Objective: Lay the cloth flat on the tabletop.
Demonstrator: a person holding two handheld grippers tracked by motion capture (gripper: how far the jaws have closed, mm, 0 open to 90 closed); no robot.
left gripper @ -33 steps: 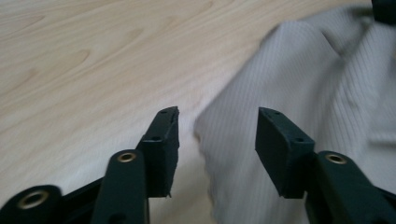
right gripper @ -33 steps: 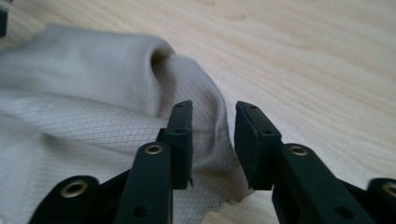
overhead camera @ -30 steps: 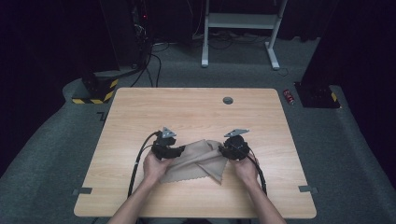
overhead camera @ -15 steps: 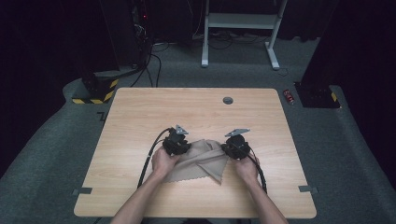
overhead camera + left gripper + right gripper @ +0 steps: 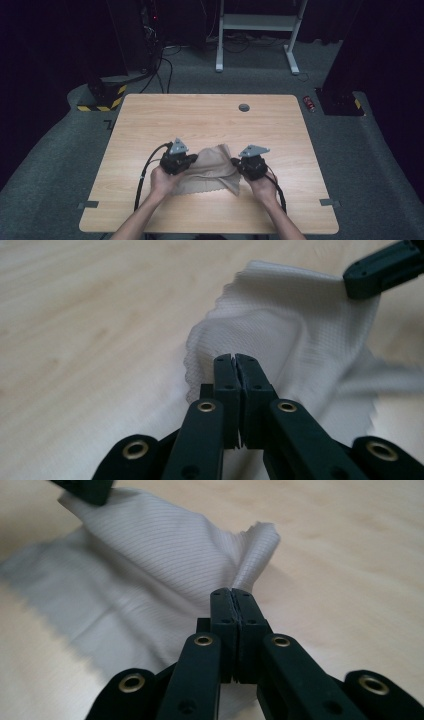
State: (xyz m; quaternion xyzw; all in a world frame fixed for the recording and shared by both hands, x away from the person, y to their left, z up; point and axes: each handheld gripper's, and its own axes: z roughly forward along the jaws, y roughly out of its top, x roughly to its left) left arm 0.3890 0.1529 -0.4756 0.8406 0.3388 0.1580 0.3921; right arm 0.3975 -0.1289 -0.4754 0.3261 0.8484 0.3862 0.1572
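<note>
Near the desk's (image 5: 150,120) front edge, a beige cloth (image 5: 212,167) hangs between the left gripper (image 5: 235,360) and right gripper (image 5: 232,592), each clamped on it. Uneven pulling could slip a thin edge free.

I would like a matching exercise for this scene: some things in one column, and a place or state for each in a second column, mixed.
Things:
1. cloth
2. left claw
3. small round disc
4. red can

Places or states:
A. lying on the floor beside the table
B. held between both claws
C. shut on one cloth edge
D. alone at the far table edge

Pairs: 1-B, 2-C, 3-D, 4-A
</note>
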